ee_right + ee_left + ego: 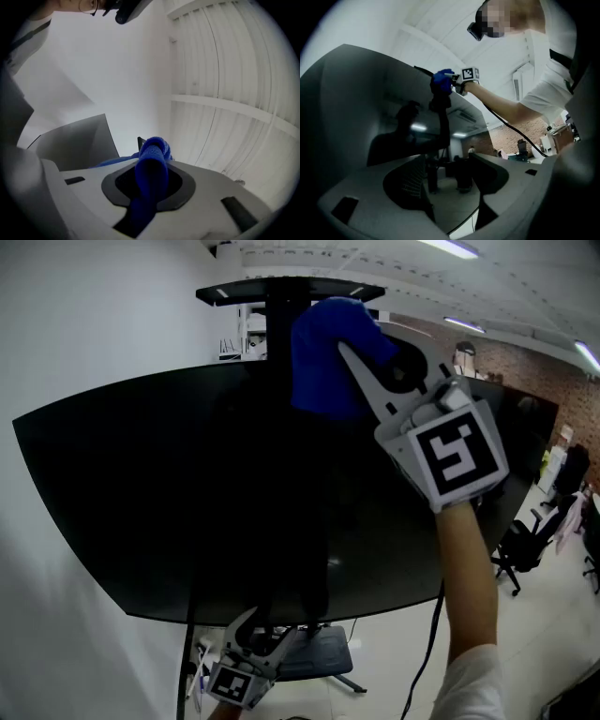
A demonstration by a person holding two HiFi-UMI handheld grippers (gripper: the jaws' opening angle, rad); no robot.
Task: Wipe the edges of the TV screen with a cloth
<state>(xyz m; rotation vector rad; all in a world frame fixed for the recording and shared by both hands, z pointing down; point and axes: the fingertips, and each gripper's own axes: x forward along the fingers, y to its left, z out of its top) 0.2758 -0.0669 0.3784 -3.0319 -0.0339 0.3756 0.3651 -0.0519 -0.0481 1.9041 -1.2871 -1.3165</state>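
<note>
White walls and a brick-backed office are seen behind the work. The right gripper [349, 351] is clamped on the blue cloth [319, 362], which is held at the top edge of the TV screen [169, 493], near its middle. The left gripper [255, 629] is kept low beneath the screen, jaws apart and empty. Wiping is judged under way, with the side and bottom edges likely left to do.

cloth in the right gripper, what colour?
Blue. The cloth is pinched in the right gripper; clearest in the right gripper view.
</note>
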